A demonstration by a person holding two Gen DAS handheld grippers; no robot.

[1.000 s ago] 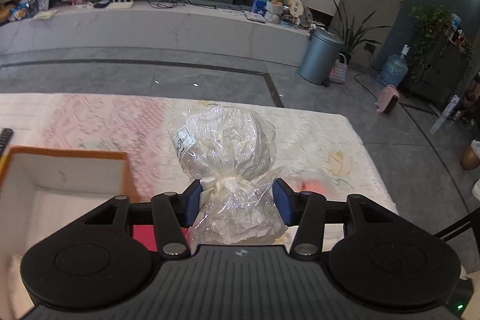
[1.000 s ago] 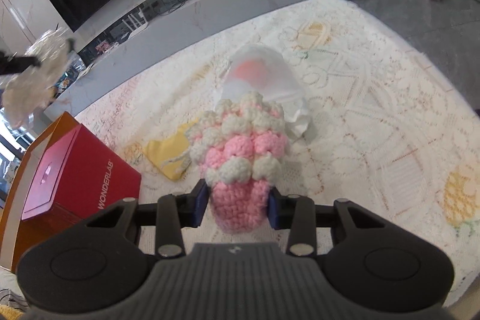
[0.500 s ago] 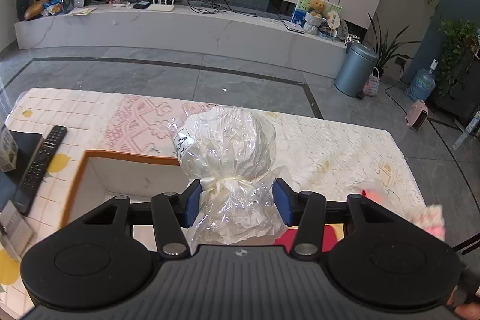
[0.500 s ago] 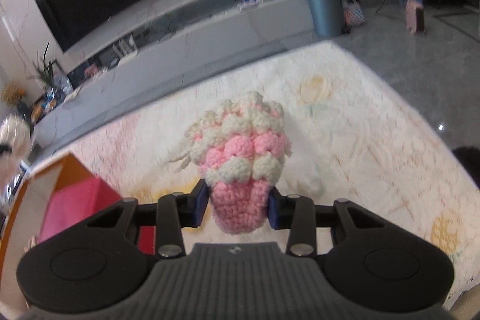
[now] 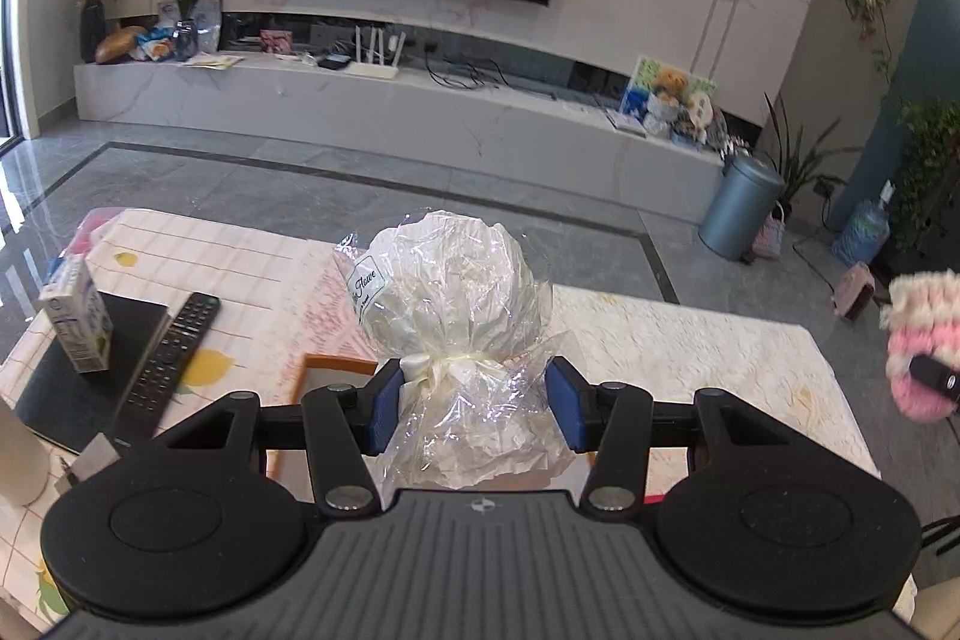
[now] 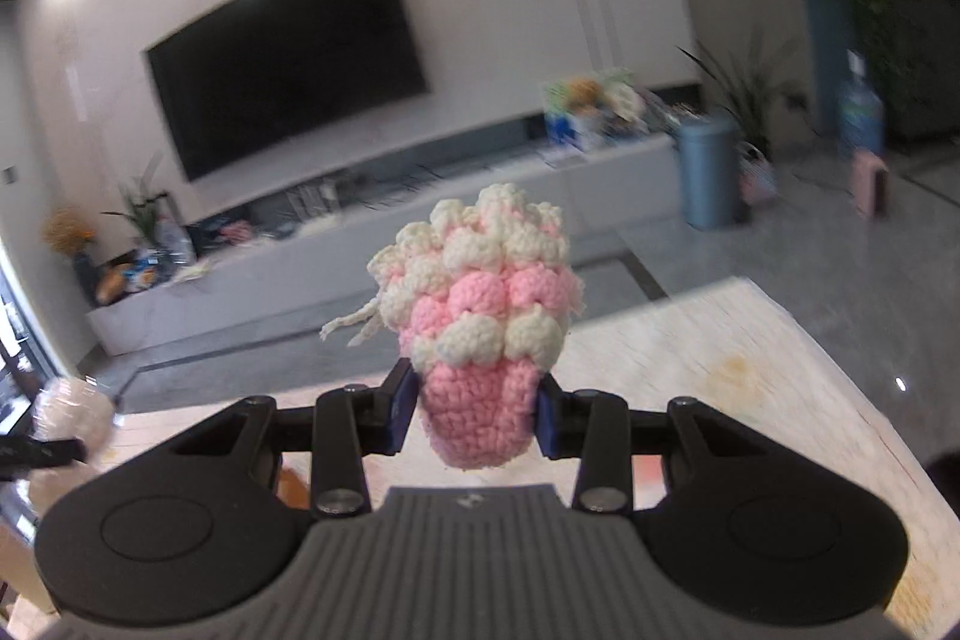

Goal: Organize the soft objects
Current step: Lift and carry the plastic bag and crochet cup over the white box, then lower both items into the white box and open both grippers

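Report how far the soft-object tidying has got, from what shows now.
Done: nothing shows as stowed. In hand: the left gripper is shut on the cellophane-wrapped bundle, the right gripper on the pink-and-cream crochet piece, both clear of the table. Left: setting both down; the orange-rimmed box is barely visible.

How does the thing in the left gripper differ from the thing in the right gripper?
The cellophane bundle is white, wrapped in clear crinkly film and tied with a cream ribbon; the crochet piece is bare pink and cream yarn. The bundle bears a small label; the crochet piece trails a loose strand. Both are held by their lower end, the left gripper and the right gripper clamping them above the table.
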